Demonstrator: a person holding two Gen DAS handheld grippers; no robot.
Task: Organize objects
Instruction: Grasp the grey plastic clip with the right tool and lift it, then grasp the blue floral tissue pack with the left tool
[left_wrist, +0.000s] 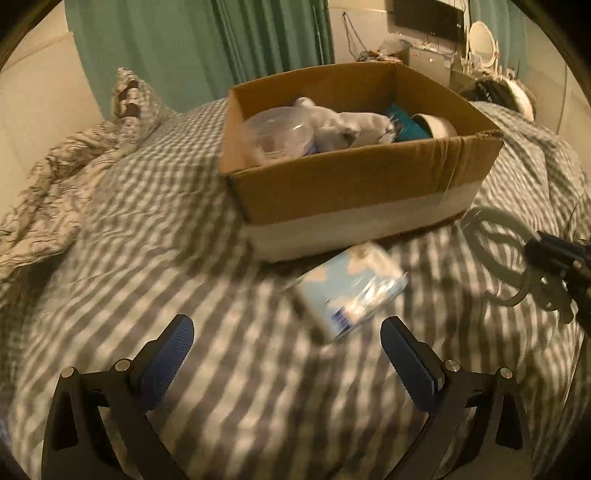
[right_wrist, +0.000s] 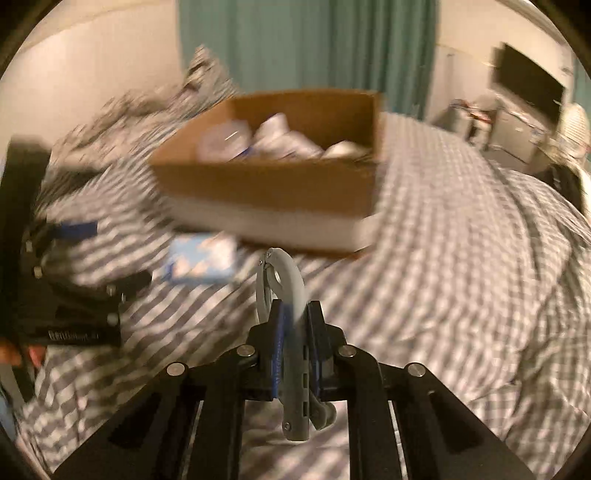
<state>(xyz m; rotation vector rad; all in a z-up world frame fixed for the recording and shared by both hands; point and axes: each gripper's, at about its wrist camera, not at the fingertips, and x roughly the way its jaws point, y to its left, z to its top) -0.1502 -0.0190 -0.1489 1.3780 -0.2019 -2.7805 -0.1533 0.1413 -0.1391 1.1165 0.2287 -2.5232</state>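
An open cardboard box (left_wrist: 343, 184) stands on the checked bed and holds a clear plastic tub (left_wrist: 279, 133), a grey soft bundle (left_wrist: 347, 127), a teal item and a white cup. A light blue packet (left_wrist: 351, 288) lies on the bedding just in front of the box. My left gripper (left_wrist: 286, 332) is open and empty, just short of the packet. My right gripper (right_wrist: 293, 314) is shut on a grey carabiner-style clip (right_wrist: 282, 291) and holds it above the bedding, in front of the box (right_wrist: 273, 184). The packet (right_wrist: 201, 264) lies to its left.
A checked duvet (left_wrist: 147, 206) covers the bed, with a rumpled pillow (left_wrist: 129, 92) and blanket at the far left. Teal curtains hang behind. A dark screen (right_wrist: 532, 88) and a cluttered desk stand at the far right. My left gripper (right_wrist: 74, 295) shows at the right wrist view's left edge.
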